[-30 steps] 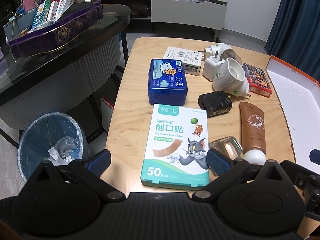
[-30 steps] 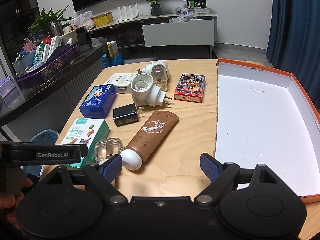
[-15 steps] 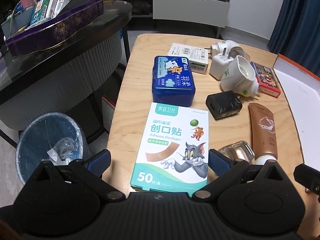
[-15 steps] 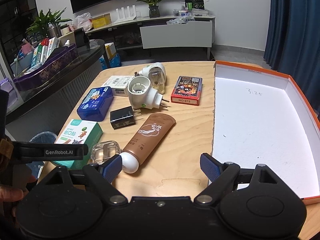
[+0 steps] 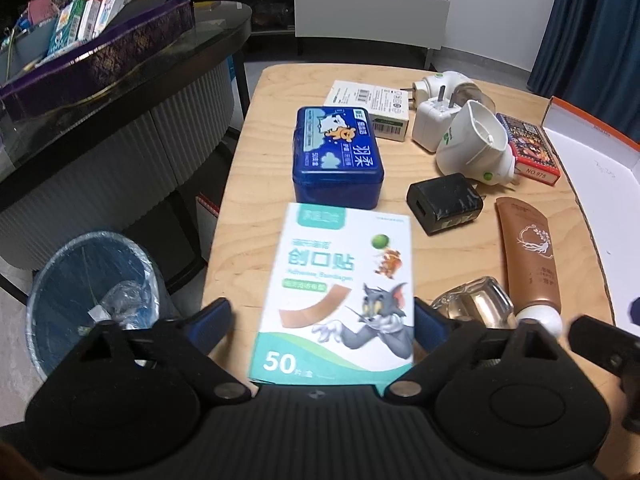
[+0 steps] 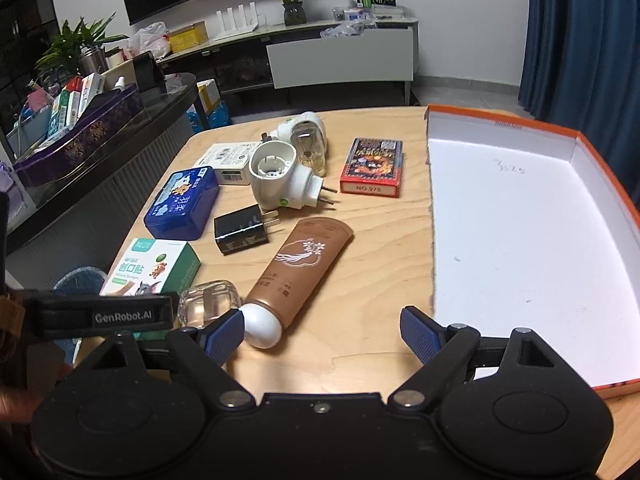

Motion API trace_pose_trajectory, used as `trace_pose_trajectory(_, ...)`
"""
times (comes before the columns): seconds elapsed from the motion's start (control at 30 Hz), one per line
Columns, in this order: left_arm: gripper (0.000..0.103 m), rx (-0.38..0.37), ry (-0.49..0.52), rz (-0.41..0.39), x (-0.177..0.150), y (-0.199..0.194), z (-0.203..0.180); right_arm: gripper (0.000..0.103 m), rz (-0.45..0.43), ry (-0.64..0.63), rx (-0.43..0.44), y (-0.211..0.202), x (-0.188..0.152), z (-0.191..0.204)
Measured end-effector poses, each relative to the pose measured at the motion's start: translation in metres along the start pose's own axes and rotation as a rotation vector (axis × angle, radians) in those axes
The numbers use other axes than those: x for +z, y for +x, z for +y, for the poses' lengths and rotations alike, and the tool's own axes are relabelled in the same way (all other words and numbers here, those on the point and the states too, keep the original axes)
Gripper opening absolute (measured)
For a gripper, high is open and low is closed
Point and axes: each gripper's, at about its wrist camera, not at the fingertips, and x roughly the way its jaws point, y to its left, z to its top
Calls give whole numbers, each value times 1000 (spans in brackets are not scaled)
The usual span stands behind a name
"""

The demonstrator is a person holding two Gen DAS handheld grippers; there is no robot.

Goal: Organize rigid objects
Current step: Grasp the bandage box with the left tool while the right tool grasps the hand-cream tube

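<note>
From the left wrist camera, the left gripper (image 5: 322,320) has its two blue fingers spread wide, one on each side of the bandage box (image 5: 336,296). The left finger is clearly apart from the box; the right one is very close to its edge, and I cannot tell if it touches. The box lies flat on the wooden table (image 5: 256,184), just in front of the blue tin (image 5: 336,160). A black charger (image 5: 444,208) and a brown tube (image 5: 530,256) lie to the right, and a clear glass bottle (image 5: 472,306) sits beside the box.

From the right wrist camera, the right gripper (image 6: 322,334) is wide open too — it holds nothing. The brown tube's white cap (image 6: 262,330) is just by its left finger. The big white tray (image 6: 520,220) with orange edges sits on the right side of the table.
</note>
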Motion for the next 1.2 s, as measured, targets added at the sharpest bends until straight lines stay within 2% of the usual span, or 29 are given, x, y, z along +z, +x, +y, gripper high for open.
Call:
trace_pose_trajectory(0.07,83,-3,5,-6,-1,0,-1,99,2,18,7,7,4,2)
trace_pose_trajectory(0.1,75,-9,18,-16,-2,-1,-2,99,5,22,4,11,5,3)
trace_pose_trajectory(0.13,72,-17,29,-25,-2,-2,-4,99,6,23,-2,14,7,5)
trace_pose_trajectory(0.3,72,-19,42,-53,-5,-3,-7,96,37,31,-19,36,12,11)
trace_pose_trajectory(0.4,72,-25,32,-52,-5,-3,-5,90,62,19,-50,50,13,14)
trace_pose_trajectory(0.47,72,-32,25,-50,-5,-4,-4,91,63,-21,-86,56,12,19)
trace_pose_trajectory(0.57,72,-41,10,-57,-7,-6,-1,78,43,-55,-98,55,10,18)
trace_pose_trajectory(0.63,72,-49,3,-61,-8,-6,-1,63,23,-86,-87,53,9,18)
trace_pose_trajectory(0.67,72,-53,2,-63,-8,-6,-2,48,20,-106,-65,53,10,19)
trace_pose_trajectory(0.7,72,-59,1,-67,-8,-7,-2,46,23,-128,-58,53,10,21)
trace_pose_trajectory(0.87,72,-71,-6,-88,-7,-13,-4,45,18,-136,-13,49,10,15)
trace_pose_trajectory(1.07,72,-77,-17,-108,-7,-20,-4,45,-47,-127,5,27,14,5)
trace_pose_trajectory(1.2,72,-79,-15,-103,-6,-18,-8,46,-14,-124,5,32,14,0)
